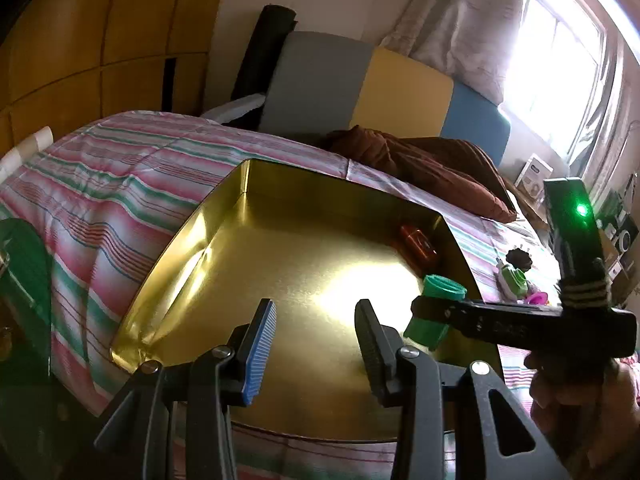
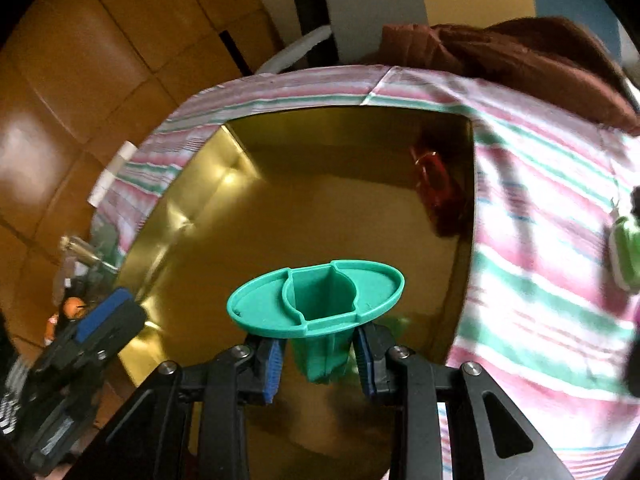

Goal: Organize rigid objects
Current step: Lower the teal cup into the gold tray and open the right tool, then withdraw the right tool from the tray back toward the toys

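Right gripper (image 2: 320, 354) clenched on a green plastic cup (image 2: 320, 300), blue pads pressed to the cup's narrow body just under its wide flat rim. Grip below the flange looks deliberate: the rim would sit on the pads and stop the cup sliding down. Cup mouth faces up and forward, gripper pitched steeply down over the tin.

Left gripper (image 1: 316, 344) released, nothing between its pads, jaws standing partly apart. It hangs over the near edge of the gold tin (image 1: 192, 240), apparently kept clear so the right hand has the interior to itself. From this view the cup (image 1: 436, 308) shows at the tin's right wall, held above the floor, not set down.

Tin is shallow, rectangular, open-topped, lying on the striped bedspread (image 1: 100, 176). Mostly bare inside. One red case (image 1: 418, 242) lies against the right wall near the far corner, so the tin appears to be the collecting place. Judged: cup about to go in beside it.

Beyond the tin's right side, on the bedspread, a small cluster of toys (image 1: 516, 276) remains unsorted, well apart from the tin. Details too small to name.

Farther: brown cloth (image 1: 432, 160) bunched at the head of the bed.
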The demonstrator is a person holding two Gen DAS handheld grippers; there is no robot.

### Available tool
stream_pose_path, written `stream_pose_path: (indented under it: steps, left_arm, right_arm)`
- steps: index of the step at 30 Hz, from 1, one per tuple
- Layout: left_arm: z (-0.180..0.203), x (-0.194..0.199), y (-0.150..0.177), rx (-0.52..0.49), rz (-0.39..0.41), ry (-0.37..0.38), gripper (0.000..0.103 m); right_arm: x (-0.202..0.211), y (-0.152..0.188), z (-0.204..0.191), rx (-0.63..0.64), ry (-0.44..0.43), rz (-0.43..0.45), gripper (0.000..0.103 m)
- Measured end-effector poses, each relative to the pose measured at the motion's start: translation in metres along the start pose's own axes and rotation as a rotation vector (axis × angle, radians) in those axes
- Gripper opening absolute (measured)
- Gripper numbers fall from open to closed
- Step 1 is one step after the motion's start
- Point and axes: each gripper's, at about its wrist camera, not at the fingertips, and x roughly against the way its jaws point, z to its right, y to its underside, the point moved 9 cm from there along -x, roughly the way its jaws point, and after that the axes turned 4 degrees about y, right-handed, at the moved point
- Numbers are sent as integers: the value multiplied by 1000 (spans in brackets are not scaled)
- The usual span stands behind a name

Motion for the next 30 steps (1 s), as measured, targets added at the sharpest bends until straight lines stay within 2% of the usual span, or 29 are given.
stream_pose_path:
  steps: [5,7,8,11,14,18,24,30]
  left_arm:
    - [1,0,1,1,-1,6,41]
    - [3,1,1,-3,2,6,41]
    - [4,1,1,-7,1,5,41]
    - [6,1,1,-12,3,7,41]
    - [6,1,1,-12,4,8,41]
    - [7,1,2,-17,5,11,41]
    - [13,1,5,-34,0,20,41]
    - [30,3,9,-68,3,66,41]
  right_arm:
    - [-4,-8,7,43,93,15,31]
    - [-4,-13,11,76,159,36,38]
    - [-2,-15,12,85,182,46,47]
    - [11,-22,10,100,185,110,59]
    - [27,-25,11,119,220,171,60]
    - [44,-21,14,86,196,217,63]
    - [56,-8,21,24,171,234,65]
    - [64,5,32,-10,171,240,68]
